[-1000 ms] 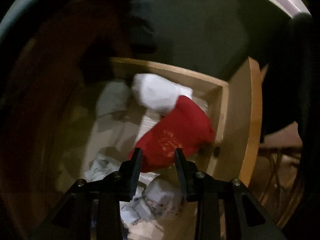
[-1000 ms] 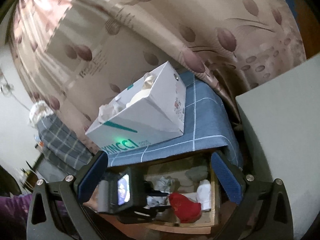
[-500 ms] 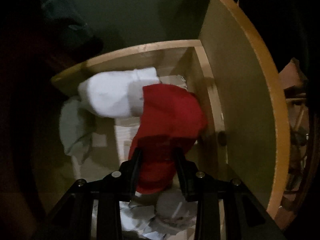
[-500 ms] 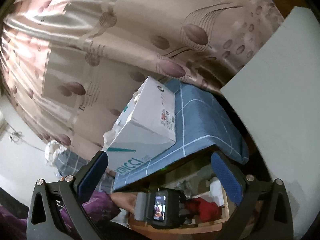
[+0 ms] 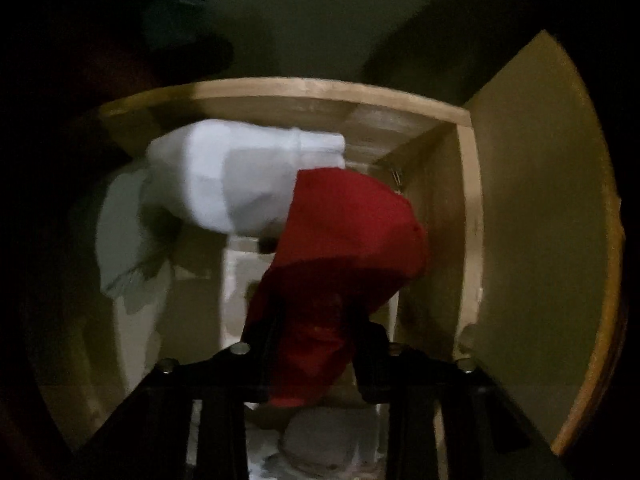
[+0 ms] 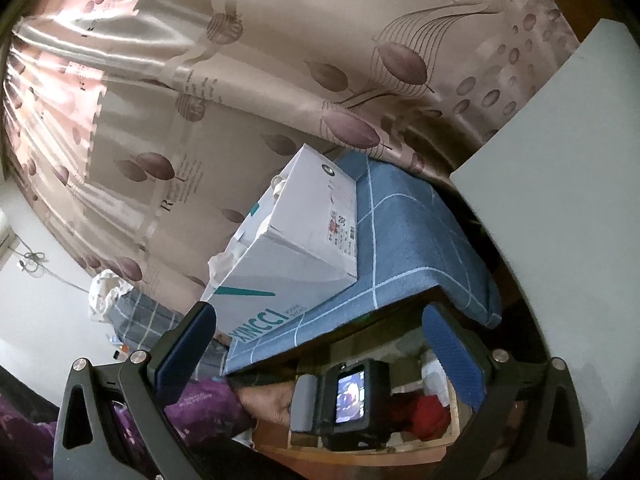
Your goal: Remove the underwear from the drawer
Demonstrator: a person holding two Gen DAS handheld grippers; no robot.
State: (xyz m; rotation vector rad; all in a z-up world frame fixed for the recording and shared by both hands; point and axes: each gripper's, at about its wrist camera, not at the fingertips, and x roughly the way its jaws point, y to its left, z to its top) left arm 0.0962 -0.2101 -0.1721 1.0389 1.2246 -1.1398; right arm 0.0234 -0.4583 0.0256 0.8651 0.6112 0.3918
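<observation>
Underwear [image 5: 352,236] tight against drawer [image 5: 466,216] wall

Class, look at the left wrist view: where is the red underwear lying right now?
The red underwear lies in the open wooden drawer, right of the white garment, its near end between the left gripper fingers.

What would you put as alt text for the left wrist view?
Looking down into an open wooden drawer, the left gripper has just been closing its two black fingers around the near end of a red garment. A white garment lies beside the red one, with pale cloth further left.
</observation>
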